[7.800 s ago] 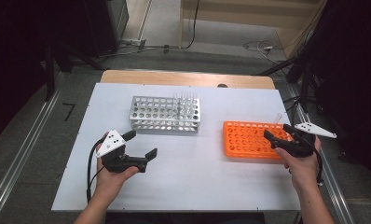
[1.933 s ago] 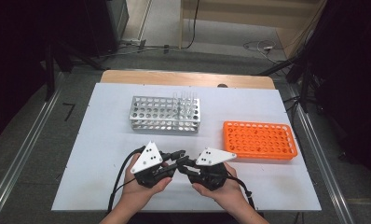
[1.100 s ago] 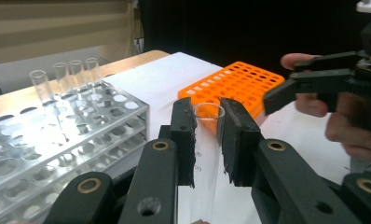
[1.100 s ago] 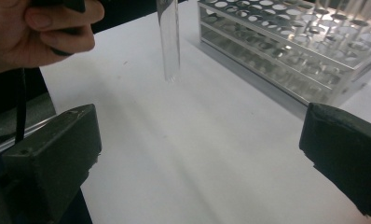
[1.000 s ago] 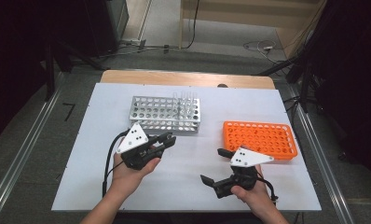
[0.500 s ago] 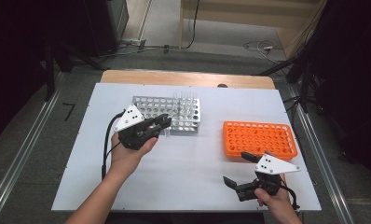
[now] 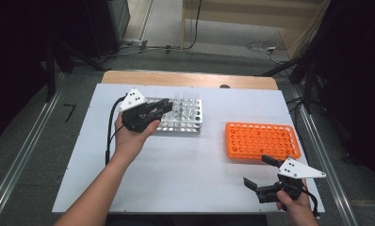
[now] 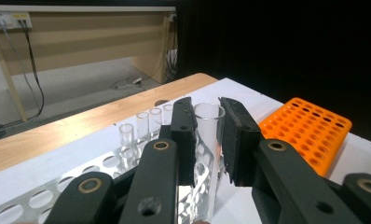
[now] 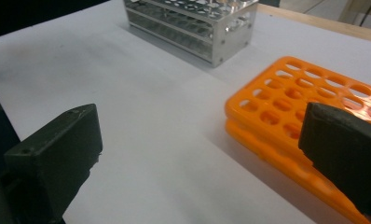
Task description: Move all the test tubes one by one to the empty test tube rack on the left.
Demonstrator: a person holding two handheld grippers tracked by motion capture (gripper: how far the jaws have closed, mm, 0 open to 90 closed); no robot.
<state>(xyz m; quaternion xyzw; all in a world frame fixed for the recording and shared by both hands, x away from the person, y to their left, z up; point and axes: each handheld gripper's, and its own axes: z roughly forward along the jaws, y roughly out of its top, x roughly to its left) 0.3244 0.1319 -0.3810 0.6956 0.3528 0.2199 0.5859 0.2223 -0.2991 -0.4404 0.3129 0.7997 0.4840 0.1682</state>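
we see the left gripper (image 7: pixel 163 106) over the metal rack (image 7: pixel 185 123) at the back of the white desk (image 7: pixel 190 165), its jaws closed on a clear glass test tube (image 8: pixel 207 140). in the left gripper view the tube stands upright between the two black pads, its open rim just above them and its lower end down among the rack's holes; whether it is still seated in a hole we cannot tell. a few more empty tubes (image 8: pixel 141 126) stand in a row in the rack's far holes, and the rest of its holes that we can make out look empty. the orange rack (image 7: pixel 262 140) lies well apart to the right, every visible hole empty. the right gripper (image 7: pixel 262 174) hovers near the desk's front right corner, just in front of the orange rack, jaws wide with nothing between them.
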